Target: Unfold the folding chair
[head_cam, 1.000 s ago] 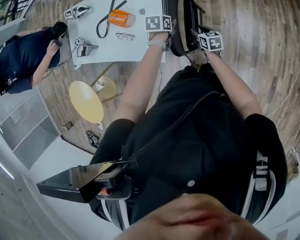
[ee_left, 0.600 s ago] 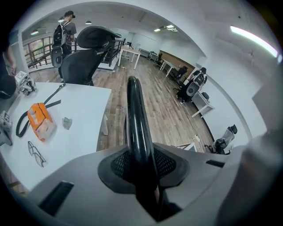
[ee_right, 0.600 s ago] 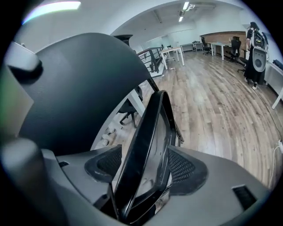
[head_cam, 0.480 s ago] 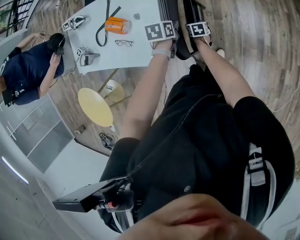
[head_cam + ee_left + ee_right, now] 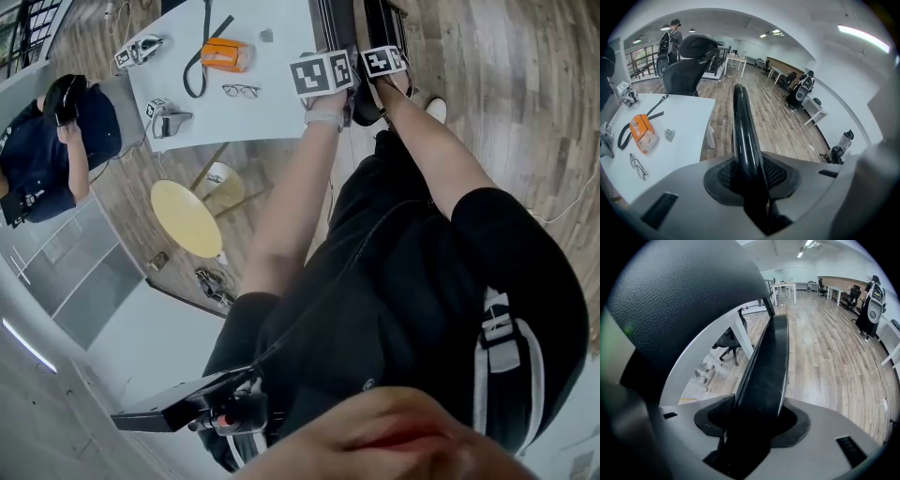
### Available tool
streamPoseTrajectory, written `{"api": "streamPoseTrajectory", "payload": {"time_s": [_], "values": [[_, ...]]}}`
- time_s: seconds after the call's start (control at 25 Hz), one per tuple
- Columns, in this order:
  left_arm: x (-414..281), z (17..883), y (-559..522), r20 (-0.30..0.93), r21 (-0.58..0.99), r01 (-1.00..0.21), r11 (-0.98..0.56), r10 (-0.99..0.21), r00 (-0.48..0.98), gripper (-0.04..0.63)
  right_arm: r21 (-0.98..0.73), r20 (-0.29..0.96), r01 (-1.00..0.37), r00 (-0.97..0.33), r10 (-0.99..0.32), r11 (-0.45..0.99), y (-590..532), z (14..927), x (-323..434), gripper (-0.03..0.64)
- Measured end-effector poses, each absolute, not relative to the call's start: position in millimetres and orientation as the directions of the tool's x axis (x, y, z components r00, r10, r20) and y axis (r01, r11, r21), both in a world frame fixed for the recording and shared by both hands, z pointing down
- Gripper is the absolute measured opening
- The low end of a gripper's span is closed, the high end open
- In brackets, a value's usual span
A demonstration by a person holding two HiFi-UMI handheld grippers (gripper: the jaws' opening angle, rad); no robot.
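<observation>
In left gripper (image 5: pixel 757 194), glossy round tube (image 5: pixel 743 126)

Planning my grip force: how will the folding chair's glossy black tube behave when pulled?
The glossy black tube looks like rigid metal, so it probably will not flex. Its shiny, round surface may let the left gripper, clamped on it, slip or twist along it.

We are in a big open office. We see a long wooden plank floor (image 5: pixel 773 117), rows of white desks (image 5: pixel 813 105), black desk chairs on wheels (image 5: pixel 686 75) and long bright ceiling lights (image 5: pixel 862 37). A person in dark clothes (image 5: pixel 42 141) sits beside a white worktop (image 5: pixel 272 103).
</observation>
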State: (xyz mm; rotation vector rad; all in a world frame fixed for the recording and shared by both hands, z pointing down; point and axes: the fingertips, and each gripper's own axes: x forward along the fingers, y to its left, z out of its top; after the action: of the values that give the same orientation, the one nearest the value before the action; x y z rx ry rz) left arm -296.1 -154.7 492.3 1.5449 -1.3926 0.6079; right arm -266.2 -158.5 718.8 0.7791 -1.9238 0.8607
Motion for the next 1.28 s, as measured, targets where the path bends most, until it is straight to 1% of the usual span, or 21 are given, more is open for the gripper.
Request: {"api": "streamPoseTrajectory", "payload": {"time_s": [0.04,0.12,0.24,0.28,0.36,0.4,0.44,0.56,0.6,0.72,1.04,1.28], "values": [[-295.9,492.6,-155.1,0.843,0.3,-0.951,0.073,-0.486,0.229,0.081,-0.262,0.88,-0.782,-0.434,-0.193,0.565,-159.8,718.4,-265.1,0.225],[-297.7,492.7,-155.0,0.839,0.289,-0.956,0.058,-0.496,0.223,0.081,-0.273,0.873,-0.784,-0.446,-0.2,0.558,-161.3,717.4,-263.3,0.206],[-302.8,493.5,-152.8,0.829,0.29,-0.956,0.054,-0.513,0.222,0.081,-0.291,0.867,-0.786,-0.458,-0.198,0.546,-162.2,717.6,-260.4,0.199],[-303.3,493.8,-152.5,0.826,0.293,-0.955,0.051,-0.516,0.226,0.081,-0.322,0.854,-0.78,-0.484,-0.191,0.537,-161.4,716.9,-262.7,0.198],[-303.2,493.9,-152.2,0.821,0.301,-0.953,0.042,-0.52,0.236,0.083,-0.464,0.781,-0.73,-0.605,-0.158,0.503,-154.9,711.9,-281.0,0.192],[-303.8,494.1,-151.9,0.818,0.306,-0.951,0.041,-0.523,0.241,0.083,-0.508,0.752,-0.708,-0.642,-0.147,0.49,-152.8,710.8,-285.5,0.19],[-305.2,494.6,-151.3,0.814,0.312,-0.949,0.041,-0.526,0.245,0.083,-0.505,0.756,-0.713,-0.637,-0.149,0.486,-153.3,712.6,-280.1,0.19],[-312.7,497.5,-149.0,0.805,0.332,-0.942,0.043,-0.533,0.26,0.083,-0.366,0.847,-0.79,-0.502,-0.177,0.491,-161.3,725.9,-237.8,0.19],[-315.2,498.1,-148.7,0.803,0.337,-0.941,0.039,-0.534,0.265,0.083,-0.357,0.851,-0.793,-0.494,-0.179,0.494,-163.0,727.0,-232.4,0.19],[-321.3,498.3,-148.9,0.795,0.345,-0.938,0.023,-0.539,0.279,0.084,-0.386,0.832,-0.773,-0.528,-0.174,0.503,-167.2,726.4,-231.4,0.19],[-347.2,510.7,-140.1,0.787,0.389,-0.921,0.033,-0.531,0.314,0.083,-0.432,0.823,-0.769,-0.55,-0.143,0.471,-171.1,732.4,-213.6,0.186],[-356.4,519.5,-136.6,0.781,0.419,-0.907,0.053,-0.531,0.329,0.082,-0.494,0.791,-0.742,-0.6,-0.121,0.454,-179.3,733.6,-186.7,0.186]]}}
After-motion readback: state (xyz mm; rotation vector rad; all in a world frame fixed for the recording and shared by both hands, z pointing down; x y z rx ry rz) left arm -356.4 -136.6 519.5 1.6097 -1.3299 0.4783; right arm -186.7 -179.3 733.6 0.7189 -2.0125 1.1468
